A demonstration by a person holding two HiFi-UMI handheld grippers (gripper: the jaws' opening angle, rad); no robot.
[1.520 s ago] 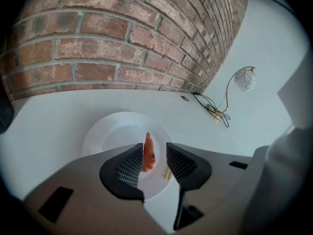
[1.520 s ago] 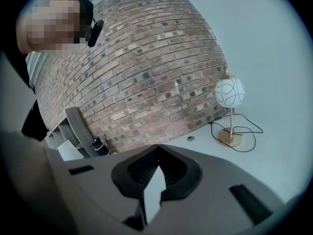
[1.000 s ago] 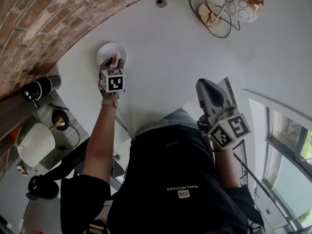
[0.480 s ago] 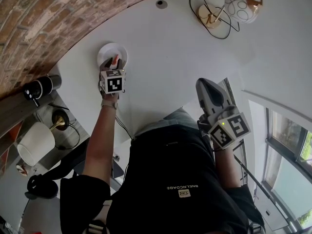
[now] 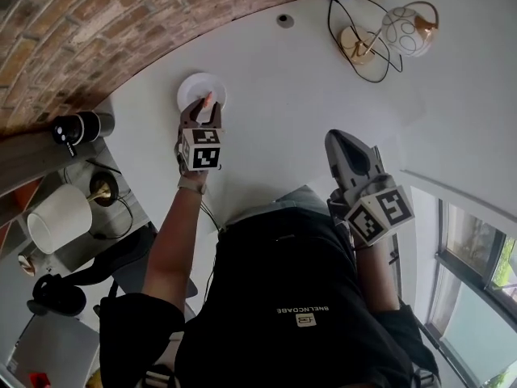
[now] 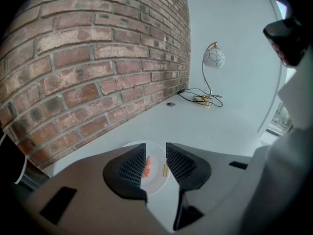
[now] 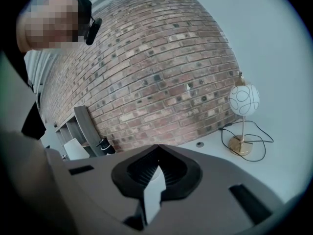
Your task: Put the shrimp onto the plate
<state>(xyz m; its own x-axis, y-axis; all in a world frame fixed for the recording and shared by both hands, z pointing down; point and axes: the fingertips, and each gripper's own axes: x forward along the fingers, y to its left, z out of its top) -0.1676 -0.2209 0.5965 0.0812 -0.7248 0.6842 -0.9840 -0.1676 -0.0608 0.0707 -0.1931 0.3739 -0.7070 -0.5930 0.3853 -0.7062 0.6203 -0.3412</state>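
1. Far left of the plate (image 5: 192, 87), below the table (image 5: 307, 95) edge, stands a white lampshade (image 5: 55, 217). A black cylinder (image 5: 81, 126) lies nearer the plate, at the foot of the brick wall (image 5: 97, 31).
2. The plate sits on the white table close to the brick wall. The shrimp (image 5: 208, 99) lies on it, toward the side facing the person. In the left gripper view a small pale yellow piece (image 6: 165, 169) lies beside the shrimp (image 6: 147, 166) on the plate (image 6: 155, 180).
3. The left gripper (image 5: 202, 110) hangs over the plate's near edge. Its jaws stand moderately apart and grip nothing (image 6: 156, 146). The shrimp shows through the gap, close to the left-hand jaw's edge, down on the plate.
4. Right of the plate, nearer the wall, is a round cable hole (image 5: 284, 20) in the tabletop.
5. The right gripper (image 5: 333, 138) is well apart from the plate, over the table's near edge by the person's body. Its jaws are closed tip to tip on nothing (image 7: 157, 148).
6. Farthest right of the plate stands a globe lamp (image 5: 404, 24) on a brass base, with a black cable (image 5: 335, 23) looped around it.
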